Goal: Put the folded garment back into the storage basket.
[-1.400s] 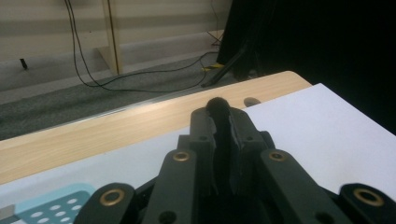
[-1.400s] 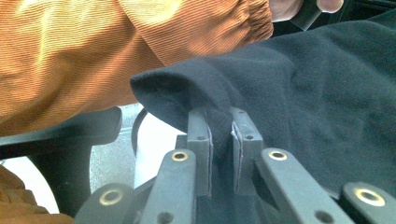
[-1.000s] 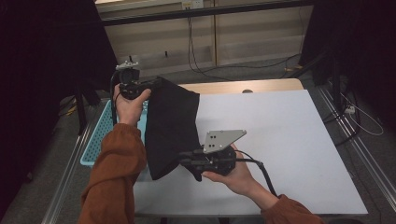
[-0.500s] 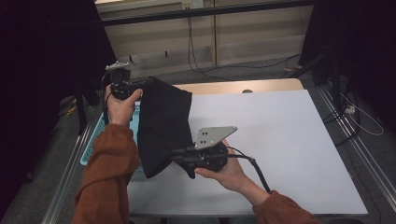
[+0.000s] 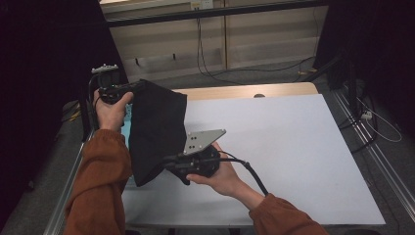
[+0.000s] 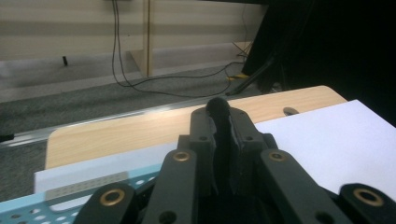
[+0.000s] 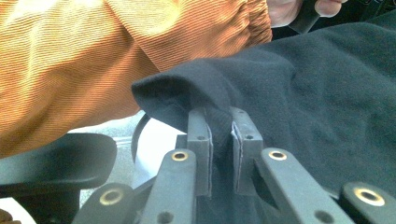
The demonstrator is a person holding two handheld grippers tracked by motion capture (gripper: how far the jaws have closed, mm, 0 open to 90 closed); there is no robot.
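L gripper [image 5: 128, 89] at the table's [image 5: 293, 147] far-left edge, jaws pinched on the top edge of the black cloth [image 5: 156, 129]. Cloth hangs between both grippers, above the blue tray [image 6: 56, 205]. R gripper [image 5: 169, 164] nips its lower corner. Judged: soft, light, limp, prob. slips; grip at hems/corners. R gripper view shows a fabric fold between the pads [image 7: 237, 151]; high view can't resolve that.
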